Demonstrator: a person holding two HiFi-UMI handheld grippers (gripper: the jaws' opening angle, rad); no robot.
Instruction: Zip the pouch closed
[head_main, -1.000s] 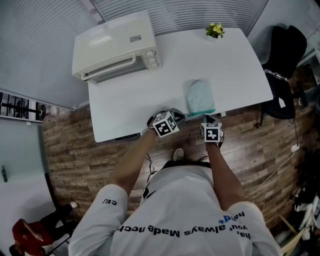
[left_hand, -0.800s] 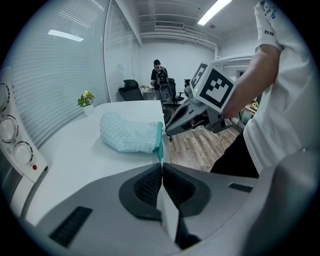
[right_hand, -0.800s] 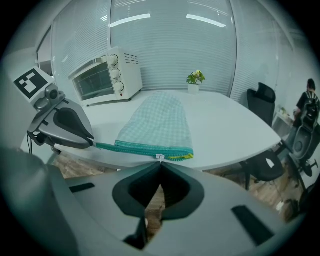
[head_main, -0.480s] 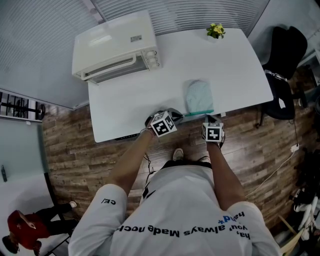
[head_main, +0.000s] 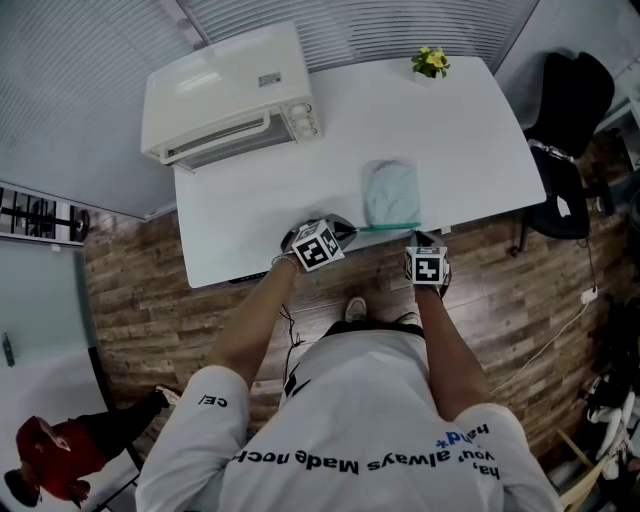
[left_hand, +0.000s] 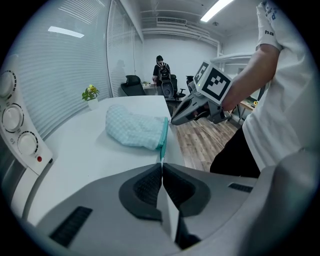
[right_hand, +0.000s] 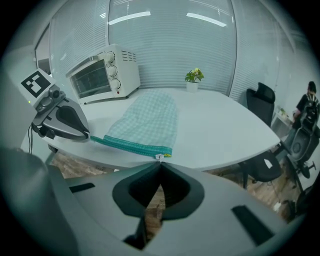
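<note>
A pale teal checked pouch (head_main: 392, 193) lies at the near edge of the white table (head_main: 300, 170). Its darker teal zipper band (head_main: 385, 228) runs along that edge, stretched between my two grippers. My left gripper (head_main: 347, 231) is shut on the band's left end, and the band (left_hand: 163, 134) runs straight into its jaws (left_hand: 161, 164). My right gripper (head_main: 417, 237) is shut on the small zipper pull (right_hand: 159, 157) at the band's right end, just above its own jaws (right_hand: 160, 163). The pouch body (right_hand: 147, 120) lies flat behind the band.
A cream toaster oven (head_main: 225, 95) stands at the table's far left, and a small potted yellow flower (head_main: 431, 62) at the far edge. A black office chair (head_main: 570, 110) stands to the right of the table. Wooden floor lies below the near edge.
My left gripper has moved a little to the left along the table edge, and the pouch has shifted left with it. The right gripper has stayed in place.
</note>
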